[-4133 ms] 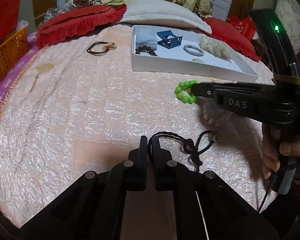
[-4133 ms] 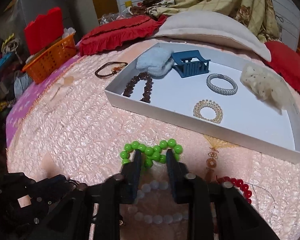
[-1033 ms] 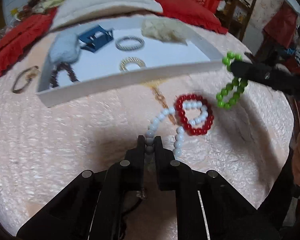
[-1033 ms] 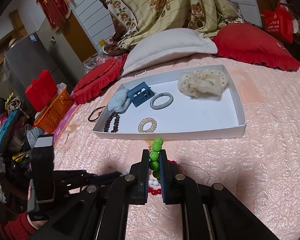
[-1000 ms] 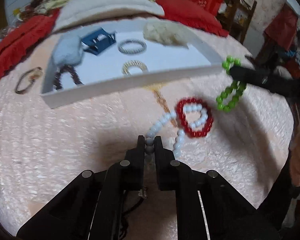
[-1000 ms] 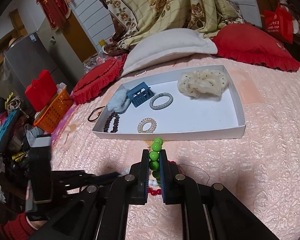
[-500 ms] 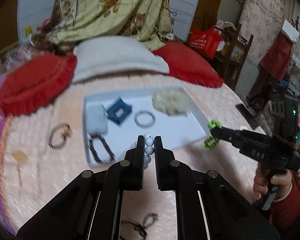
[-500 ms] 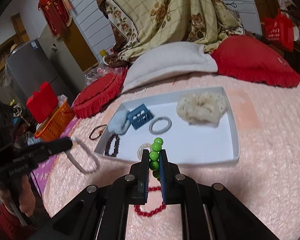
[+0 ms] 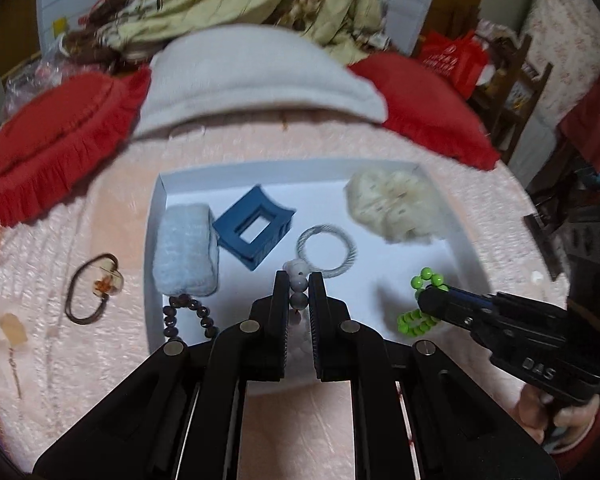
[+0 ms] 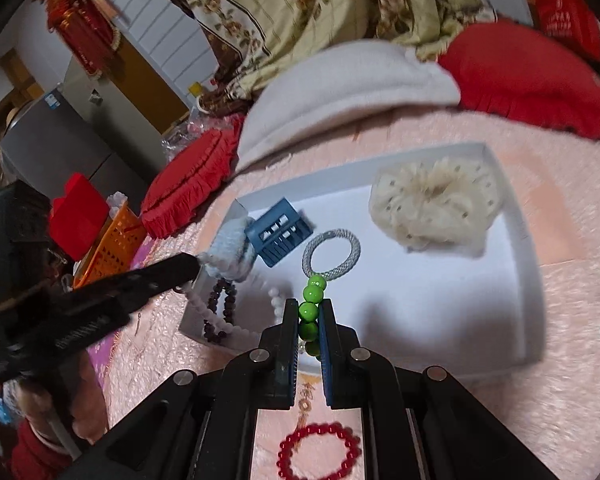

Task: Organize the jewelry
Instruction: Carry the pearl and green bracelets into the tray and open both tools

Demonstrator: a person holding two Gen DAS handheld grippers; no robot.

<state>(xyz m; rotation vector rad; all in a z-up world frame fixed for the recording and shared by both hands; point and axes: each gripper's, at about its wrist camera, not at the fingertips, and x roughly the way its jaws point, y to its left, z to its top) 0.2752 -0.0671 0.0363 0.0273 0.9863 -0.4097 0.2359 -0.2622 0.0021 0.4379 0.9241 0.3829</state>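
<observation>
White beads [image 9: 296,280] sit pinched in the nearly closed left gripper [image 9: 298,292] – green beads [image 10: 311,304] likewise in the right gripper [image 10: 308,320] – both strands hanging over the near part of the white tray [image 10: 516,232]. Red beads [image 10: 320,454] lie on the bedspread nearer.

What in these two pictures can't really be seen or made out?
- White bead necklace: in the left wrist view, the left gripper hides most of it.
- Green bead bracelet: in the right wrist view, its lower loop is behind the right gripper.
- Dark bead bracelet: partly covered.
- White tray: near edge hidden.
</observation>
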